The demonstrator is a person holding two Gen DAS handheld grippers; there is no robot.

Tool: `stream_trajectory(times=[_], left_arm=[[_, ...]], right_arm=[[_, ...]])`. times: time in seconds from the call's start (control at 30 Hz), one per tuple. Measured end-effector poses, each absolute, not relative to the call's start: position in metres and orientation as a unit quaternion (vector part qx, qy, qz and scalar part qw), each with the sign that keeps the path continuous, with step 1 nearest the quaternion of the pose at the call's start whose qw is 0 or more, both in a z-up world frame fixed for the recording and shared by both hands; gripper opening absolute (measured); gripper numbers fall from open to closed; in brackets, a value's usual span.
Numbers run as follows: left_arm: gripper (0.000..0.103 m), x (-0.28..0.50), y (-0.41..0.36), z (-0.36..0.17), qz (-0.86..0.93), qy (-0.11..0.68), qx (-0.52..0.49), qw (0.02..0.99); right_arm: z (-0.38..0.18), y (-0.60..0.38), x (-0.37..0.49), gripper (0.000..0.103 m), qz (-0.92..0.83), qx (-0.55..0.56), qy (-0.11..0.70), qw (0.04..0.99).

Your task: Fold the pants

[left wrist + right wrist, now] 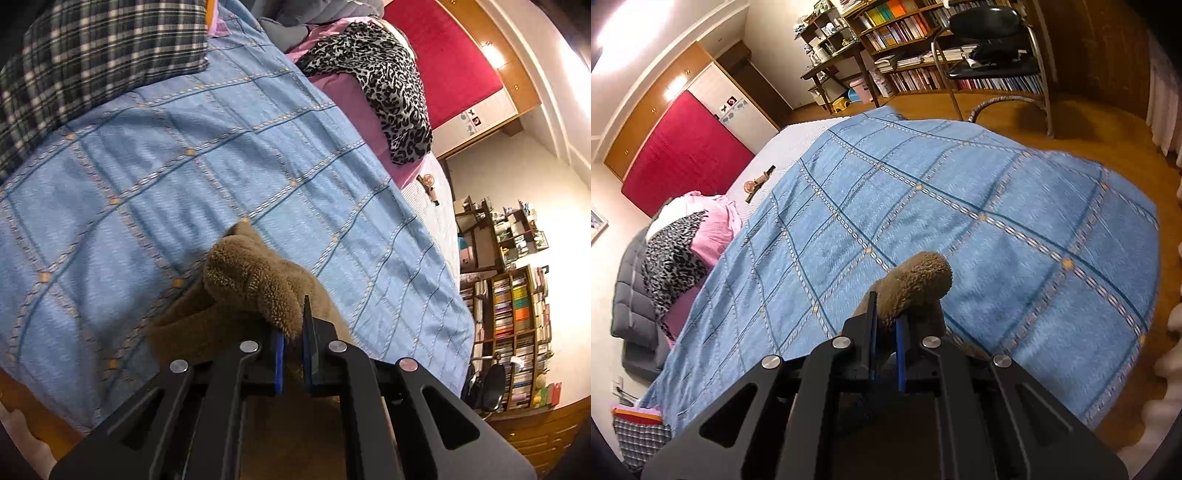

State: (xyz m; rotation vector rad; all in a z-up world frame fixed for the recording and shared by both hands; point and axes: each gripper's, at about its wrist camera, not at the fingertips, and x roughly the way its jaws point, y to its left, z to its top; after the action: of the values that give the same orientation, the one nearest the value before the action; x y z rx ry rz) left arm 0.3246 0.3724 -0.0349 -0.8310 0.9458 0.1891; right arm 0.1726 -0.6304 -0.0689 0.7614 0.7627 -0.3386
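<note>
The pants are brown fleece (243,284). In the left wrist view a bunched fold of them rises over the blue checked bedspread (221,155), and my left gripper (293,332) is shut on its edge. More brown fabric trails down under the jaws. In the right wrist view another rolled bit of the brown fleece pants (916,284) sticks up between the blue pads, with my right gripper (888,325) shut on it. Both pieces are lifted clear of the bedspread (960,206). The rest of the pants hangs hidden below the grippers.
A plaid cloth (92,62) lies at the far left of the bed and a leopard-print garment (391,88) on pink fabric at its head. A black chair (993,44), bookshelves (513,321) and wooden floor (1108,136) lie past the bed's edge.
</note>
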Motion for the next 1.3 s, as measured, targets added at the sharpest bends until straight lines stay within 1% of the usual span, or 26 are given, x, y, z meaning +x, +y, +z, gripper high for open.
stream_trajectory(times=[0.2,0.4,0.53,0.67,0.73,0.77,0.8,0.83,0.93,0.97,1.0,1.07,1.1,1.13,1.23,1.3], left_arm=[[0.006,0.276,0.370,-0.059,0.104,0.466,-0.373,0.795],[0.006,0.243,0.370,-0.102,0.130,0.500,-0.380,0.767],[0.006,0.232,0.376,-0.116,0.140,0.504,-0.392,0.757],[0.006,0.231,0.375,-0.122,0.144,0.510,-0.389,0.753],[0.006,0.232,0.373,-0.123,0.146,0.512,-0.384,0.755],[0.006,0.232,0.373,-0.123,0.147,0.512,-0.383,0.755],[0.006,0.233,0.373,-0.124,0.148,0.512,-0.383,0.754],[0.006,0.235,0.373,-0.124,0.149,0.513,-0.384,0.753],[0.006,0.239,0.373,-0.124,0.153,0.511,-0.386,0.753],[0.006,0.240,0.373,-0.123,0.154,0.510,-0.387,0.752],[0.006,0.241,0.374,-0.123,0.155,0.510,-0.387,0.753],[0.006,0.243,0.374,-0.121,0.156,0.508,-0.387,0.754],[0.006,0.242,0.376,-0.120,0.156,0.506,-0.389,0.754],[0.006,0.241,0.377,-0.118,0.155,0.504,-0.391,0.754],[0.006,0.234,0.379,-0.112,0.152,0.497,-0.399,0.755],[0.006,0.230,0.378,-0.110,0.152,0.497,-0.394,0.758]], right_arm=[[-0.083,-0.620,0.104,0.007,-0.169,0.369,0.348,0.845],[-0.128,-0.610,0.049,0.008,-0.195,0.382,0.368,0.825],[-0.152,-0.611,0.032,0.008,-0.204,0.400,0.377,0.810],[-0.162,-0.607,0.030,0.008,-0.189,0.400,0.375,0.814],[-0.165,-0.610,0.028,0.014,-0.175,0.414,0.360,0.817],[-0.167,-0.613,0.029,0.029,-0.170,0.421,0.354,0.817],[-0.169,-0.616,0.029,0.051,-0.170,0.428,0.341,0.820],[-0.168,-0.619,0.031,0.057,-0.172,0.430,0.330,0.823],[-0.167,-0.625,0.044,0.058,-0.166,0.425,0.325,0.829],[-0.167,-0.625,0.047,0.056,-0.164,0.422,0.326,0.830],[-0.166,-0.624,0.051,0.044,-0.163,0.413,0.328,0.834],[-0.161,-0.622,0.059,0.023,-0.175,0.383,0.336,0.843],[-0.155,-0.623,0.059,0.020,-0.183,0.372,0.333,0.847],[-0.151,-0.624,0.058,0.015,-0.188,0.367,0.331,0.849],[-0.136,-0.625,0.050,0.014,-0.205,0.353,0.321,0.855],[-0.139,-0.627,0.046,0.014,-0.217,0.350,0.325,0.851]])
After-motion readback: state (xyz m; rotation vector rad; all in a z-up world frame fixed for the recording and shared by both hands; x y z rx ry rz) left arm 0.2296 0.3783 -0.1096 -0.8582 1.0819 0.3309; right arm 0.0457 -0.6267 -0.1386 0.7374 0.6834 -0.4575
